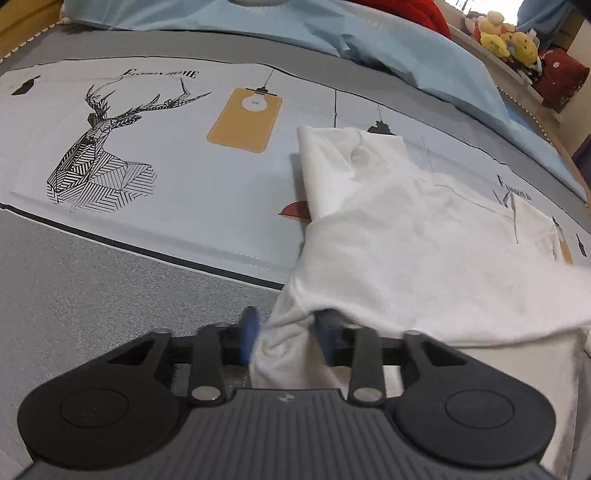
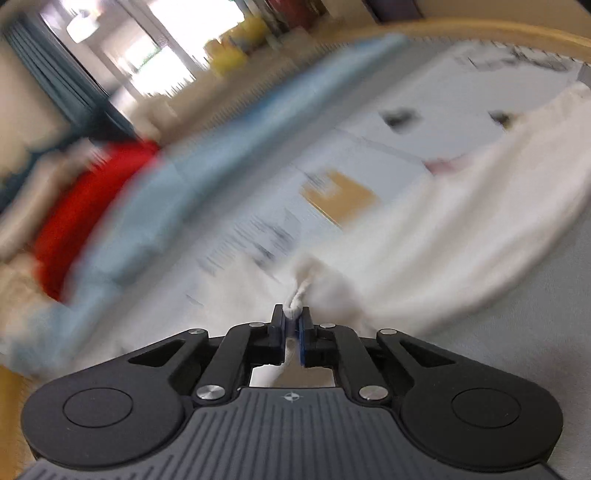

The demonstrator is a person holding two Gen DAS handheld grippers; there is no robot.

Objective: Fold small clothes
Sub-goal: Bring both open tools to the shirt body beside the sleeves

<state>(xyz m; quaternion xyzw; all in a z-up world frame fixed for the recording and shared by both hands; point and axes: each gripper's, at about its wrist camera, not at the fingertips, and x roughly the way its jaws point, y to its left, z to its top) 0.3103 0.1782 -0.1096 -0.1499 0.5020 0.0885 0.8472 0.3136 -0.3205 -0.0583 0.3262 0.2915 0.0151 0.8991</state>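
Left gripper (image 1: 286, 338): blue pads (image 1: 248, 332) stand apart, with a bunched corner of the white garment (image 1: 388, 240) between them; the cloth lies against the left pad and drapes over the right one, but a firm pinch cannot be confirmed from this view. Pads are blurred. The garment lies on the bed sheet (image 1: 147, 206), spread from the gripper up and to the right, one folded part reaching toward the lamp print (image 1: 244, 119). Deer print (image 1: 99, 155) sits well to the left of it. Blue blanket (image 1: 406, 55) bunched along the far edge of the bed; plush toys (image 1: 506, 35) on a ledge beyond it. Right gripper (image 2: 294, 321): jaws closed tight on a thin twist of the garment (image 2: 461, 221), cloth trailing away to the right over the sheet (image 2: 258, 184). Right view heavily blurred; a red item (image 2: 81, 206) shows at left beside the blanket (image 2: 177, 192).
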